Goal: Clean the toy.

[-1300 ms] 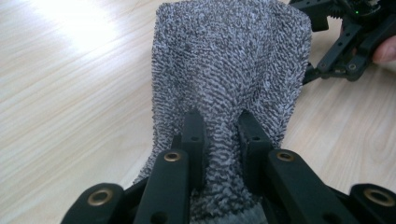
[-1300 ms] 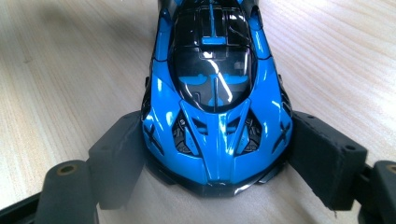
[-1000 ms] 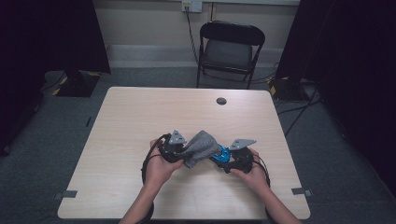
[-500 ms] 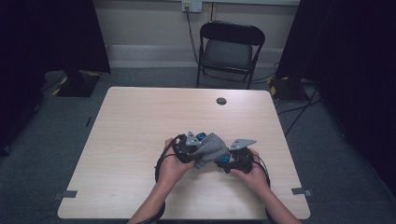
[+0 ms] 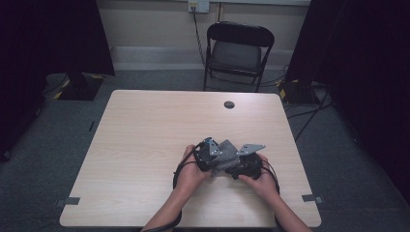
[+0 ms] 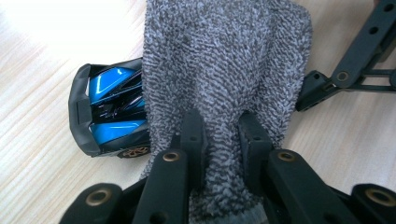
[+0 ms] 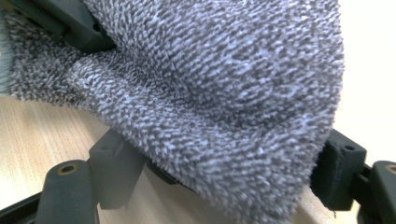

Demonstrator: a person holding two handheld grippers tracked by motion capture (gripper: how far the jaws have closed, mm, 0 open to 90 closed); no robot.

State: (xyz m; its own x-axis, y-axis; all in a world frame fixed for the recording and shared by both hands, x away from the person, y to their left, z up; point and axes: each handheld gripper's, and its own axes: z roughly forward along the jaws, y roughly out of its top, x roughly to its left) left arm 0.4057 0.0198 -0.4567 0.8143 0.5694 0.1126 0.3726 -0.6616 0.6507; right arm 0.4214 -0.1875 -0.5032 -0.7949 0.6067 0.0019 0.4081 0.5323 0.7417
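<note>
A grey terry cloth (image 6: 219,56) is pinched between the jaws of my left gripper (image 6: 219,126), which is shut on it. The cloth drapes over a blue and black toy car (image 6: 109,112) standing on the table; its tail sticks out at the left of the left gripper view. My right gripper (image 7: 226,163) has its jaws wide on either side of the cloth-covered car, gripping it as far as I can tell. From above, the left gripper (image 5: 212,153), the cloth (image 5: 227,154) and the right gripper (image 5: 241,166) meet near the table's front.
The light wooden table (image 5: 145,135) has a small black round cap (image 5: 229,104) near its far edge. A black folding chair (image 5: 239,48) stands behind the table. Cables trail from both grippers around the hands.
My left hand has slid to the right with the cloth, pulling it across the car until the blue body is mostly covered from above. The right hand has stayed put.
</note>
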